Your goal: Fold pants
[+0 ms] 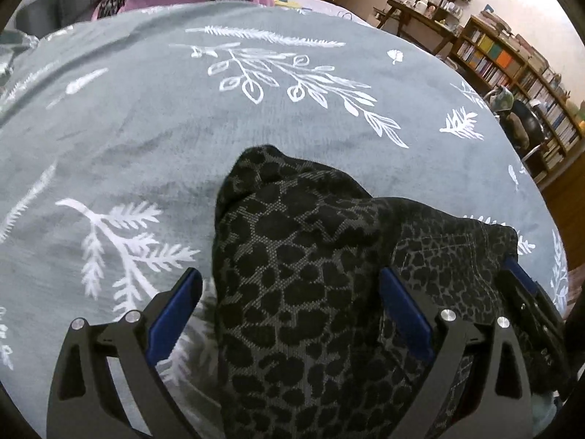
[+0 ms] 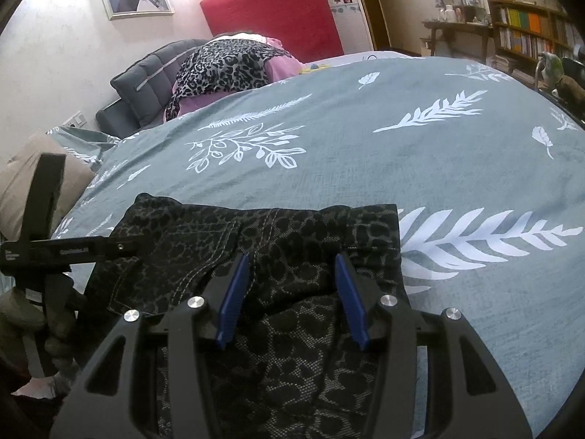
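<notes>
Left wrist view: our left gripper [image 1: 292, 314] straddles the pants [image 1: 310, 274], jaws apart; right gripper [image 2: 290, 292] half-open. We should align edges squarely.

Almost nothing can be read here. In the right wrist view, the black bar of the left gripper [image 2: 65, 250], at nine o'clock in the picture, bears small pale lettering in two places: a few short lines at its far left end and one longer word further along. Both are too blurred to make out. In the left wrist view, the black body of the right gripper [image 1: 537, 314], at four o'clock, carries faint pale marks that cannot be read either. The book spines on the bookshelf [image 1: 512, 69], at two o'clock, are too small for any title.
</notes>
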Demonstrator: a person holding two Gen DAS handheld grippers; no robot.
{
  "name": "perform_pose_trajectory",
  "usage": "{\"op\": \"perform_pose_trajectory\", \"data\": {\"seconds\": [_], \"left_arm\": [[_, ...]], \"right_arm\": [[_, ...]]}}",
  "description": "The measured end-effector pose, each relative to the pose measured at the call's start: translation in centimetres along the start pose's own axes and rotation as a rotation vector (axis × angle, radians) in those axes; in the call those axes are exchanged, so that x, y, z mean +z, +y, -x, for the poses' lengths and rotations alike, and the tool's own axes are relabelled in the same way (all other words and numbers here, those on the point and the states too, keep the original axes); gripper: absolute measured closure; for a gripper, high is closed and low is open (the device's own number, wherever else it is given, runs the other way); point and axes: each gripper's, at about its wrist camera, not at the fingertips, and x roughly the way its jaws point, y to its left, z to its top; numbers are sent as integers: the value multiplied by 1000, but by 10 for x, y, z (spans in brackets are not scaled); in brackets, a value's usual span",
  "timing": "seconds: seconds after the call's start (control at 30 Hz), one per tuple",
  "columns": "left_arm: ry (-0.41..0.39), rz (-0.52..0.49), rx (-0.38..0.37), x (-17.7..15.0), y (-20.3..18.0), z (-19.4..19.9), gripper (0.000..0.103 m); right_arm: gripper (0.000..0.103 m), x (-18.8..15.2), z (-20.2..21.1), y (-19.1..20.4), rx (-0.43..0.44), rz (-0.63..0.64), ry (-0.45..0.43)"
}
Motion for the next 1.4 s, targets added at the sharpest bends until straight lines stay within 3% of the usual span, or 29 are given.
{"op": "perform_pose_trajectory", "data": {"seconds": [0.13,0.3,0.43,0.93,1.4], "left_arm": [[-17,-20,28,-9,2,15,7],[5,-6,39,-25,10,23,7],[7,-3,45,-35,14,30,7],[32,-17,43,-42,20,20,5],[33,-28,44,-38,19,17,5]], "right_arm": [[51,0,0,3,-13,11,3],[35,0,-2,15,-31,73,20],[28,-2,-6,28,-72,137,35],[19,-3,-12,45,-157,207,52],[18,-4,-11,46,-162,194,39]]}}
